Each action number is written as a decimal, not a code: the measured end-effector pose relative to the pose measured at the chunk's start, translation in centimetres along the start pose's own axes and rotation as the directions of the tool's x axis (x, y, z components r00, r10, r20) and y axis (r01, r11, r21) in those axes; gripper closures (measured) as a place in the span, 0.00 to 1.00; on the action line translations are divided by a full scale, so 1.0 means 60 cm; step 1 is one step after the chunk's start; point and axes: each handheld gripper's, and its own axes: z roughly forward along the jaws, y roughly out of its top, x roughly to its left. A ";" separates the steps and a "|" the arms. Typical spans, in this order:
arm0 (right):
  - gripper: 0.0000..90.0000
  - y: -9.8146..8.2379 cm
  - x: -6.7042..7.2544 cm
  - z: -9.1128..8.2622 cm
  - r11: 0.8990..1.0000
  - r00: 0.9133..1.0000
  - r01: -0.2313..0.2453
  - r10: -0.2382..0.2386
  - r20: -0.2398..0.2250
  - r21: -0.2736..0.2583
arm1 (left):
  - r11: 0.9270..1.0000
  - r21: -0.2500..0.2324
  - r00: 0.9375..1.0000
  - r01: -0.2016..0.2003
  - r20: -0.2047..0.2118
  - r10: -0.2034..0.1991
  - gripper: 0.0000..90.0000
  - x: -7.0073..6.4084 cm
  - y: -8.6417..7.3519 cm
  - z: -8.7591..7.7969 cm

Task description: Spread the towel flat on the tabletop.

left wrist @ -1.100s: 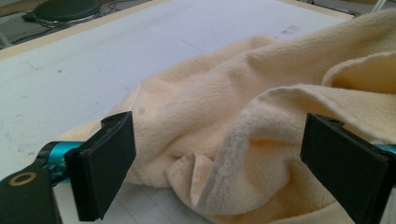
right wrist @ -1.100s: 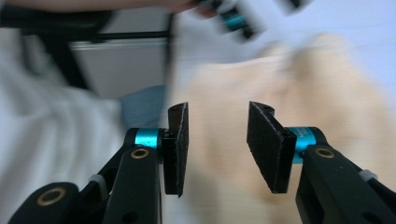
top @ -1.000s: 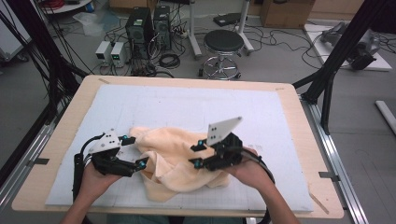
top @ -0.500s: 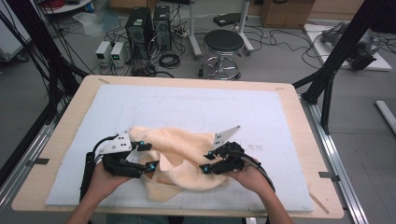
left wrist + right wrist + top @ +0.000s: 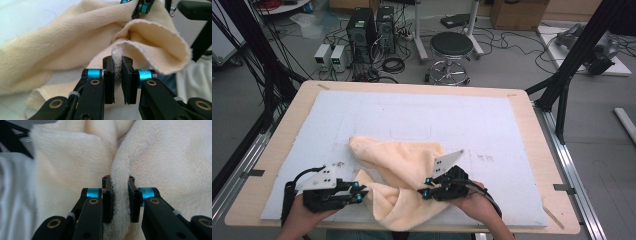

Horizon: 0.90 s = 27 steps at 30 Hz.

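- Cream towel (image 5: 399,180): crumpled and half folded on the near part of the desk (image 5: 522,107), between the two tongs, one corner trailing away from them, a fold hanging over the near edge.
- Left tongs (image 5: 358,191): just been closing, now clamped on a thin hemmed edge of the towel (image 5: 117,53); cloth seen pinched between the pads in the left gripper view.
- Right tongs (image 5: 426,187): likewise just been closing, now pinching a thicker fold of terry (image 5: 120,195) between the pads in the right gripper view; more towel bunched on either side of that fold.
- Done so far, judging by the lie of things: both grips taken, one on each side of the heap.
- Not yet done: towel not spread, not flattened, no tidy fold formed; most of the cloth lying in loose waves beyond and between the tongs.
- Likely left: lifting or drawing the two held points apart to open the cloth out, then laying it flat on the pale mat (image 5: 492,125) farther from the tongs, where plenty of bare surface waits.
- Uncertain: whether the held points are true corners; folds hide that.
- Overall: early stage, grasp secured, shaping of the towel ahead.
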 end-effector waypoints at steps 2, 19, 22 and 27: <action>0.84 -0.001 0.022 0.005 1.000 0.999 0.011 -0.011 -0.035 0.004 | 1.000 0.010 1.000 0.000 0.005 0.000 0.90 -0.012 -0.011 -0.014; 0.56 0.059 -0.127 -0.037 0.990 0.980 -0.065 0.087 0.177 -0.124 | 0.990 -0.073 0.975 0.120 -0.181 -0.132 0.52 0.084 0.009 0.000; 0.55 0.047 -0.160 -0.020 0.992 0.971 -0.106 0.119 0.210 -0.074 | 0.990 -0.062 0.975 0.130 -0.173 -0.139 0.51 0.093 0.012 0.020; 0.52 0.025 -0.207 0.030 0.989 0.959 -0.148 0.139 0.247 0.018 | 0.991 -0.051 0.978 0.120 -0.166 -0.127 0.48 0.097 0.019 0.037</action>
